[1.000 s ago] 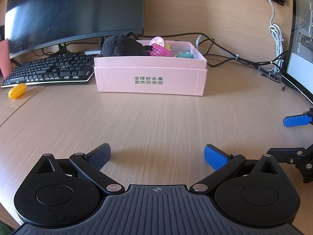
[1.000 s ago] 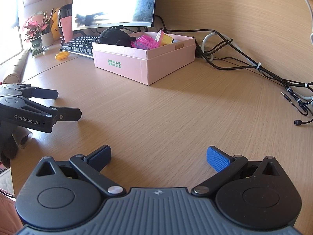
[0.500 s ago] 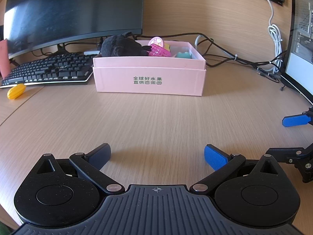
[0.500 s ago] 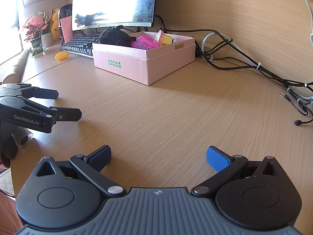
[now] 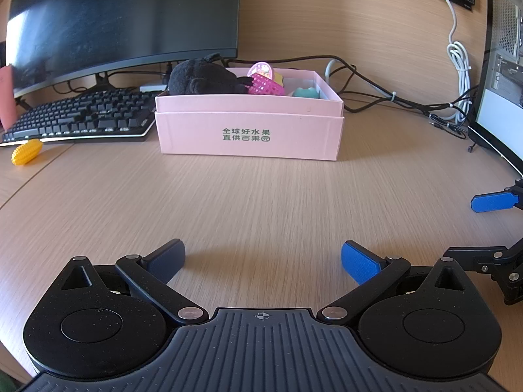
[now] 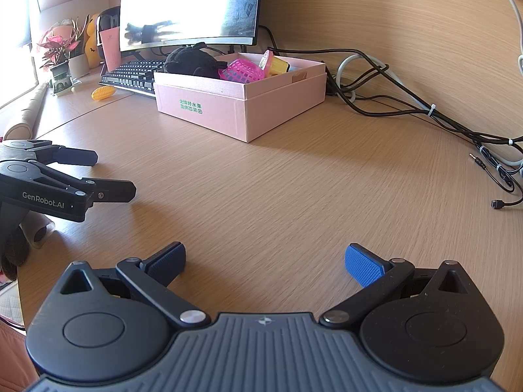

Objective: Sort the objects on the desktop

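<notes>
While both my left gripper (image 5: 263, 256) and right gripper (image 6: 264, 261) hover spread and empty, the box (image 5: 250, 130) sits ahead, corn (image 5: 27, 152) left of it.

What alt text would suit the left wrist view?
The open, empty left hand-held gripper hovers over a wooden desk, facing a pink box holding toys. A keyboard and yellow toy corn lie left.

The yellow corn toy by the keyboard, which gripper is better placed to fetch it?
Probably the left gripper. The yellow corn toy lies on its side of the desk, left of the pink box; the right gripper sits farther away. Both jaws are open and empty.
</notes>
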Demonstrator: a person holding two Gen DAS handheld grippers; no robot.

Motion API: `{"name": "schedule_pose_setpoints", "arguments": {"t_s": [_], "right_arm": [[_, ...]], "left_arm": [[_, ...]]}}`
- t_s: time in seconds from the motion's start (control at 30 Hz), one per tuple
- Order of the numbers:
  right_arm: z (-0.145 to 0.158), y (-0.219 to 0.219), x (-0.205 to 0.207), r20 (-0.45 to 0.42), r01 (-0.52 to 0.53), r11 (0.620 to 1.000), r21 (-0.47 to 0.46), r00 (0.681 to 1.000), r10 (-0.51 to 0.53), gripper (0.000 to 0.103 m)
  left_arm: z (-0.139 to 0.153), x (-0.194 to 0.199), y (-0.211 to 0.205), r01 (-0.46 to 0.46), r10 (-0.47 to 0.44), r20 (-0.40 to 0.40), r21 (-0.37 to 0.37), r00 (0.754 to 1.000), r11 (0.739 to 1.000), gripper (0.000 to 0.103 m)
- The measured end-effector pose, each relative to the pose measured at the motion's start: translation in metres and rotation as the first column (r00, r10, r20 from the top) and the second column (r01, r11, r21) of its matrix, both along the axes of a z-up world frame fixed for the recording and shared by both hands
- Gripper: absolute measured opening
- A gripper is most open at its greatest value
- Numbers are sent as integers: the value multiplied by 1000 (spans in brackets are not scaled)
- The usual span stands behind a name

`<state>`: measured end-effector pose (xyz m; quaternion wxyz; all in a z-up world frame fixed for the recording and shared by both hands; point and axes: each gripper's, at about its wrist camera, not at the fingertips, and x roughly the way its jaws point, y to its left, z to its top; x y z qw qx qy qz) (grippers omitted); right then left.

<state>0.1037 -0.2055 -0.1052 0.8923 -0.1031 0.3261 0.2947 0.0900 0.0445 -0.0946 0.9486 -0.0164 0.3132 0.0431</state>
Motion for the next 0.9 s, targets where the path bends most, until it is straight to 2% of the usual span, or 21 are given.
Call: {"name": "schedule_pose_setpoints", "arguments": {"t_s": [0.9], "right_arm": [[0,0,0,0,-2,1000,0,1000,2,103]], "left_arm": [[1,0,0,6,-6,-1,-1,1000,1000,103]]}}
